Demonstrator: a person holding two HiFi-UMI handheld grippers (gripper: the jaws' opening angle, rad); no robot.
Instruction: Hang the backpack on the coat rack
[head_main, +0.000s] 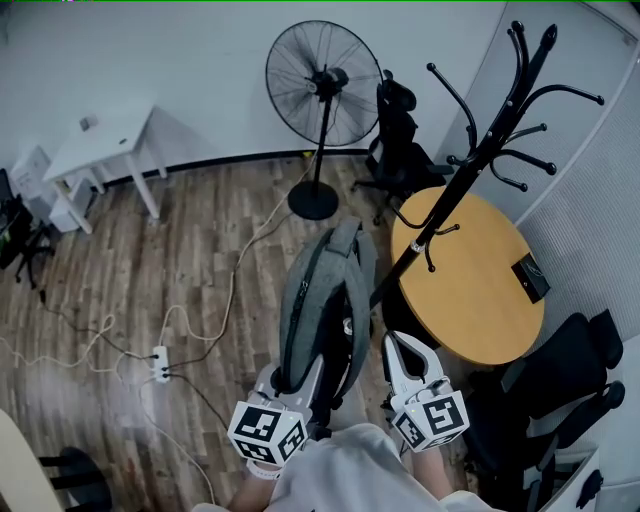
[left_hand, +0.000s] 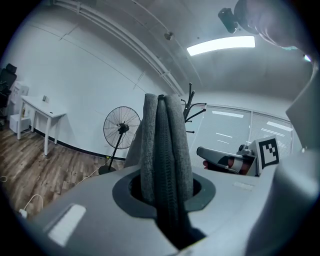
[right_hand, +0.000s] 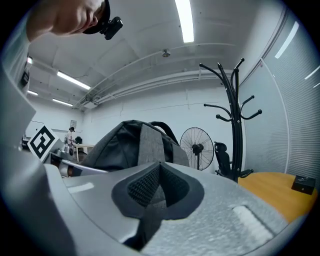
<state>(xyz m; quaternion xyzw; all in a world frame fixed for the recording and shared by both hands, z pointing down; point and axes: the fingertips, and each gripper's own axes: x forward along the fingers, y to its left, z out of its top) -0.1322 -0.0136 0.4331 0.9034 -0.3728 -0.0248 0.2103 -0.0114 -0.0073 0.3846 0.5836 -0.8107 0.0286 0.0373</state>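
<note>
Inside left gripper (left_hand: 165, 200) and right gripper (right_hand: 157, 195), backpack (head_main: 325, 290) straps.

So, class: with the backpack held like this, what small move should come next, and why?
Probably carry the backpack forward and to the right, toward the coat rack. The left gripper and right gripper are each clamped on its grey fabric, and the rack stands apart from it, beside the round table, its hooks bare.

The head view looked steeply down from above onto the floor (head_main: 150, 260). Both gripper views looked level, close against the backpack (left_hand: 165, 150). All three shared the fan (head_main: 328, 80) and rack (head_main: 476, 152).
</note>
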